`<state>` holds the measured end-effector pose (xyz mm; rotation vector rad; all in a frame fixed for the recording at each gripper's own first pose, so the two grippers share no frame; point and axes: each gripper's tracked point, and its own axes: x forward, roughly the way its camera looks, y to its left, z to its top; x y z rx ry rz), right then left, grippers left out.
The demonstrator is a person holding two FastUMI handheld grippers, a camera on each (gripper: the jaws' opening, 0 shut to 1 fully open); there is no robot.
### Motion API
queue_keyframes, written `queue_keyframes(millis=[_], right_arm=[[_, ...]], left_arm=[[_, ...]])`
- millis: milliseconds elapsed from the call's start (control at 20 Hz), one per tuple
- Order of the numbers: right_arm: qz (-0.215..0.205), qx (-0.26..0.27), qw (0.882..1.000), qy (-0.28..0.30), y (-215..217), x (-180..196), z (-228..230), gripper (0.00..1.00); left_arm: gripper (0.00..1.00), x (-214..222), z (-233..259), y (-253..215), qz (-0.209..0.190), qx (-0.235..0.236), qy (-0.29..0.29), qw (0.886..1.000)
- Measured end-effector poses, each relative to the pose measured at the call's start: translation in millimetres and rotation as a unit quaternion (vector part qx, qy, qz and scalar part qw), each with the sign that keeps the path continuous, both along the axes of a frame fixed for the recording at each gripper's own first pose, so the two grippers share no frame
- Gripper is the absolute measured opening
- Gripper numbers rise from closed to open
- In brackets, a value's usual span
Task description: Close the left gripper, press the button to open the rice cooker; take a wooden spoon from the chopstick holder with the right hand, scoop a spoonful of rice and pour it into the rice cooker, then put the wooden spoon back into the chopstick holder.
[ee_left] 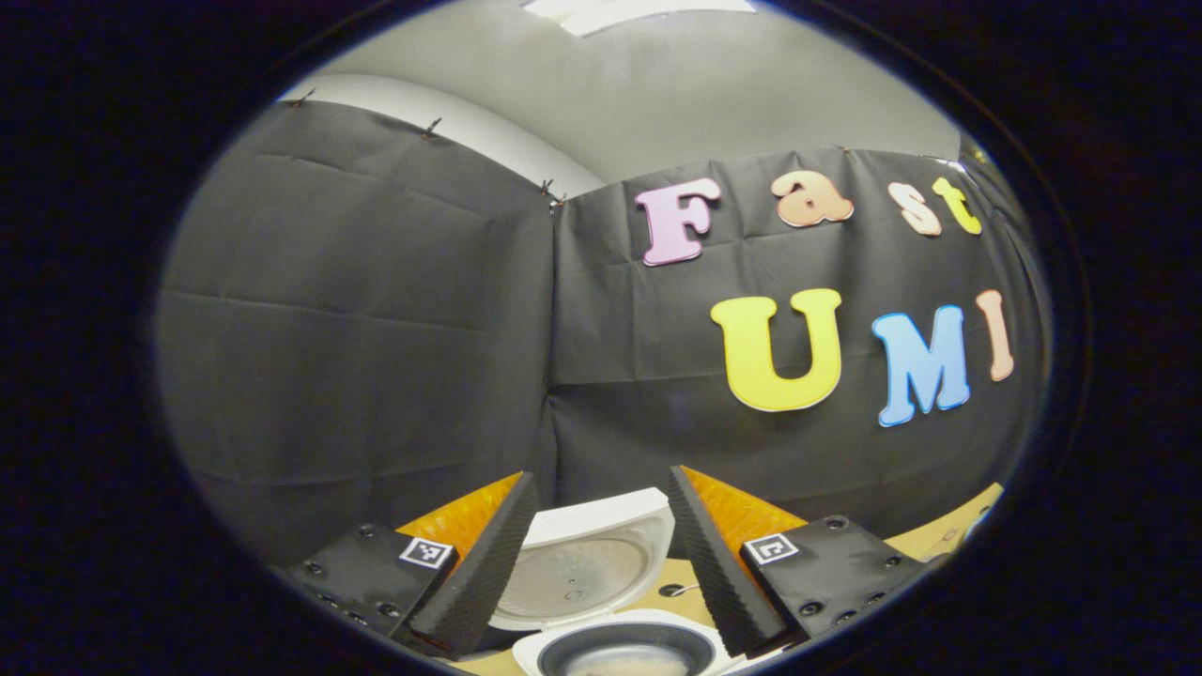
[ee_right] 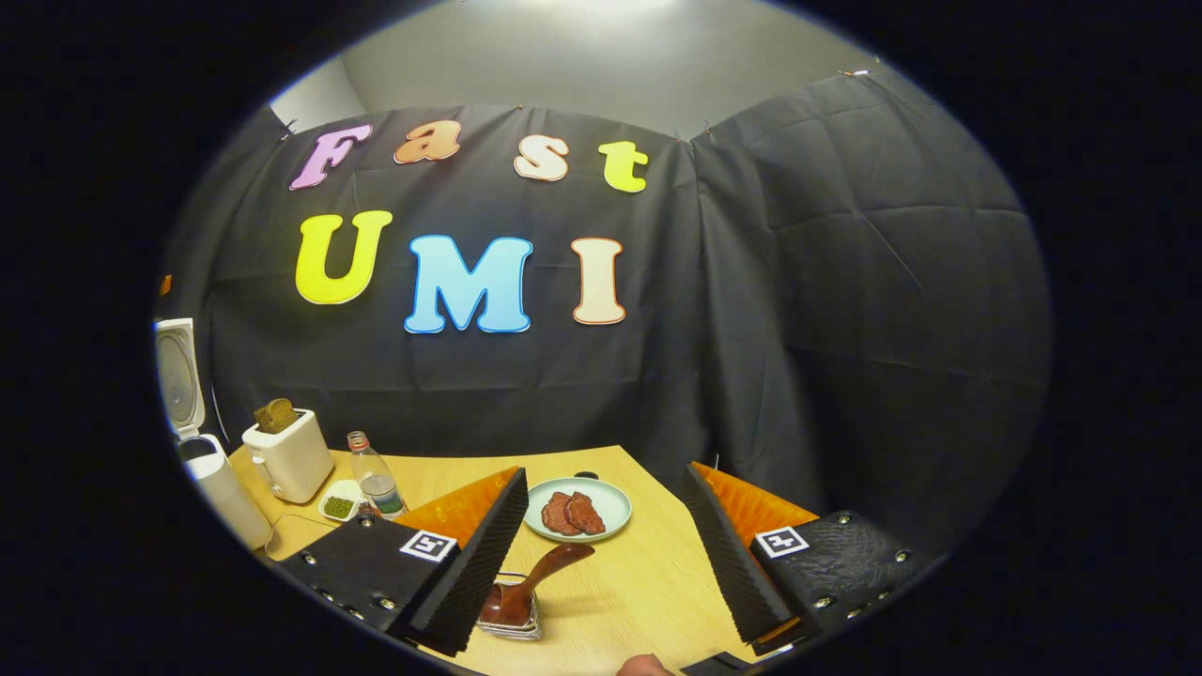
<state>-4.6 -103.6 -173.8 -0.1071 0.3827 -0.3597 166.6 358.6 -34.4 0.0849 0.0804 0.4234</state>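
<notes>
While the left claw (ee_left: 593, 563) hangs released above the worktop (ee_left: 939, 535), its two fingers frame one white rice cooker (ee_left: 610, 648) whose lid (ee_left: 587, 563) stands raised, the dark inner pot showing below. Over on the right gripper view, the right claw (ee_right: 601, 563) is also spread apart, grasping nothing, tilted down toward one wooden spoon (ee_right: 531, 587) that sits handle-up in a clear chopstick holder (ee_right: 512, 620) just beside its left finger. Beyond lie one pale plate (ee_right: 580, 507) bearing two dark slices, one bottle (ee_right: 376, 483), one small dish (ee_right: 338, 502) of green bits, and one white toaster (ee_right: 289, 455) with bread. The rice cooker stands open at the far left edge.
</notes>
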Motion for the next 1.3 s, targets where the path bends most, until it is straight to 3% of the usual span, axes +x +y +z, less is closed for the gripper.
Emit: queue_keyframes(millis=[650, 750, 900, 1300], right_arm=[[-0.017, -0.005, 1.000, 0.011, 6.5, -14.9, -4.9, 1.00], [-0.012, -0.005, 1.000, 0.010, 7.7, -12.3, -4.6, 1.00], [-0.004, -0.014, 1.000, 0.004, 7.7, -9.2, -1.0, 0.99], [0.014, 0.008, 1.000, -0.003, -10.0, -3.3, -1.8, 0.99]], left_arm=[[0.97, 87.7, -72.6, 83.3, 0.044, -0.070, 0.075, 0.994], [0.97, 87.8, -76.7, 89.6, 0.055, -0.067, 0.081, 0.993], [0.89, 81.3, -80.0, 88.1, 0.052, -0.067, 0.091, 0.992], [0.91, 57.1, -80.7, 52.4, 0.052, -0.074, 0.105, 0.990]])
